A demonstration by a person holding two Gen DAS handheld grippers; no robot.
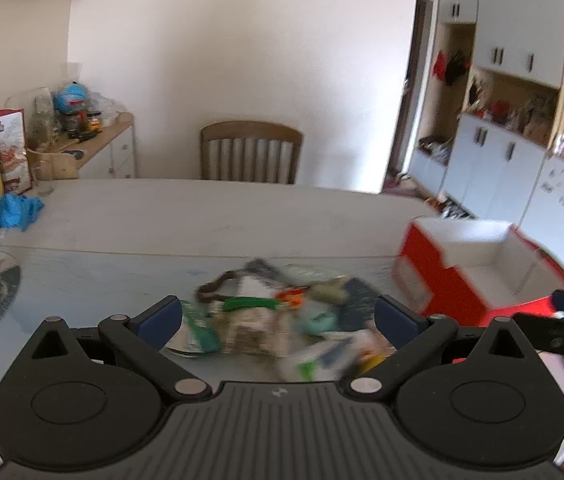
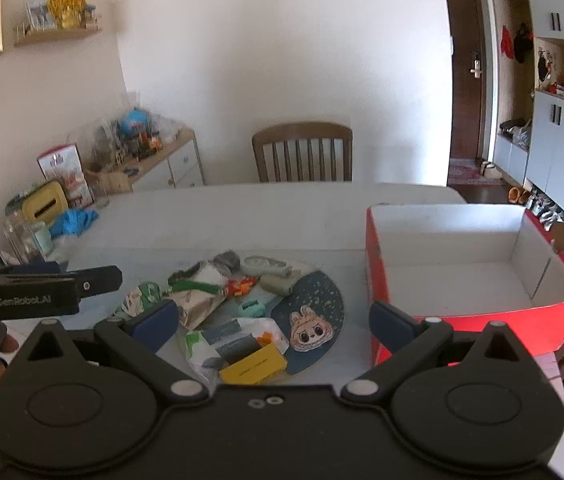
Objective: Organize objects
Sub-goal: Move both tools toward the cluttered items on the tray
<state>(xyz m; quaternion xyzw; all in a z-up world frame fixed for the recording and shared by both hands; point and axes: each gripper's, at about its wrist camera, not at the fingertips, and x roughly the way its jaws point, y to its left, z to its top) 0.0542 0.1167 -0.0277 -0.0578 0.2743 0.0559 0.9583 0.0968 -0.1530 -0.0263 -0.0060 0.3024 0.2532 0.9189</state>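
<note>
While both tongs (image 1: 278, 316) (image 2: 274, 322) gape empty, blur smears the pile (image 1: 282, 320).

On the bench (image 2: 242, 216) stood one red cardboard box (image 2: 481, 312). Beside the box lay one pile of small items (image 2: 234, 308), in which could be counted one dark cartoon coaster (image 2: 313, 320), one yellow carton (image 2: 252, 368) and one teal sharpener (image 2: 252, 308). Behind the box stood one wooden chair (image 2: 301, 152).
</note>
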